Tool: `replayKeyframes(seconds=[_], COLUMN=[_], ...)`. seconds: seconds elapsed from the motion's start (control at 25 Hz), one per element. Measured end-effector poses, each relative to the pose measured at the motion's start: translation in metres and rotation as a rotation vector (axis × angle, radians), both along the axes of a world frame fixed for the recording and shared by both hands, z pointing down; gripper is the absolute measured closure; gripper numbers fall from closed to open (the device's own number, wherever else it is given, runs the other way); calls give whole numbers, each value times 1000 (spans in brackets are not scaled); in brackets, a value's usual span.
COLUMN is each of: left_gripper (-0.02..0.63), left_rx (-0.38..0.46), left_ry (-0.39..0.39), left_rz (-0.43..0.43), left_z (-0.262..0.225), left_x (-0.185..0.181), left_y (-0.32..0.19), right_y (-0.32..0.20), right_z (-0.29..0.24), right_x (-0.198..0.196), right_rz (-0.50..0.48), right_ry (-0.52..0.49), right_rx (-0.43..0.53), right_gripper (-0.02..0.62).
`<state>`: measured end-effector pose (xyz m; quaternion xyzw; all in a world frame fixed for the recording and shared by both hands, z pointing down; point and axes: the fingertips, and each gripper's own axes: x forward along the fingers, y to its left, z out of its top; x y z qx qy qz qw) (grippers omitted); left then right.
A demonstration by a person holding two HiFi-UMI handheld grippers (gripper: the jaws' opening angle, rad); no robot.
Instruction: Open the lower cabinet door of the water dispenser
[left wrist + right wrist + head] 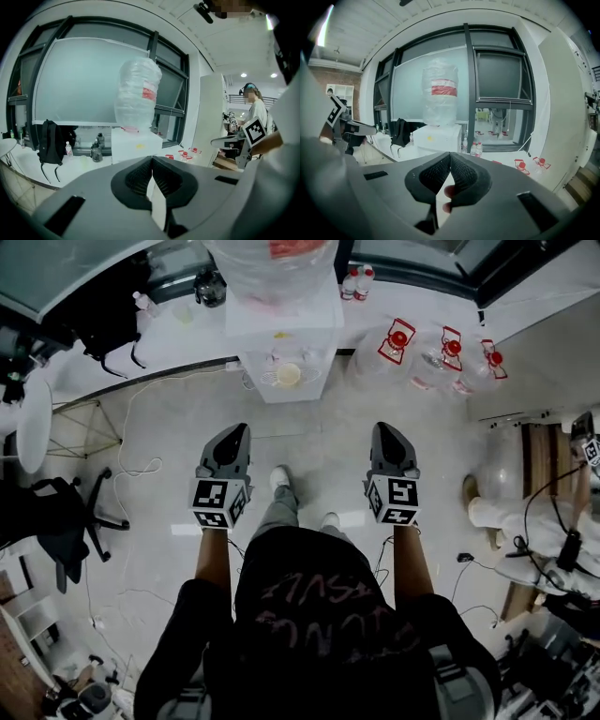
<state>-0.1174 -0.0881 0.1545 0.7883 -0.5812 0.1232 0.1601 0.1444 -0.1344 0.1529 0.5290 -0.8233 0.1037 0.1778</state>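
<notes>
The white water dispenser (281,338) stands against the window ledge with a wrapped bottle (137,96) on top, straight ahead of me across a stretch of floor. Its body (437,137) shows above the jaws in both gripper views; the lower cabinet door is hidden behind them. My left gripper (235,432) and right gripper (385,429) are held side by side above the floor, both pointing at the dispenser and well short of it. The left gripper (152,159) is shut with nothing in it. The right gripper (450,154) is shut and empty too.
Several spare water bottles (441,352) lie on the floor right of the dispenser. A black backpack (112,315) hangs at the ledge on the left, with an office chair (66,512) and loose cables nearby. Another person (525,521) stands at the right.
</notes>
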Motion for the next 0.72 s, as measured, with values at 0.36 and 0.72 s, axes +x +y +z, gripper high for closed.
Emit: replayKeyframes(seconds=[0.36,0.72], left_gripper=[594,594], left_rx=[-75,-102], left_ry=[40,50], left_rz=[66,78], left_z=[53,115], left_x=[-36,-33], left_y=[-45,-73], right_y=[-44,-81], right_z=[31,94], right_x=[-31,-33], right_rz=[74,66], right_ry=[47,59], right_rx=[-9,-30], right_gripper=[580,580])
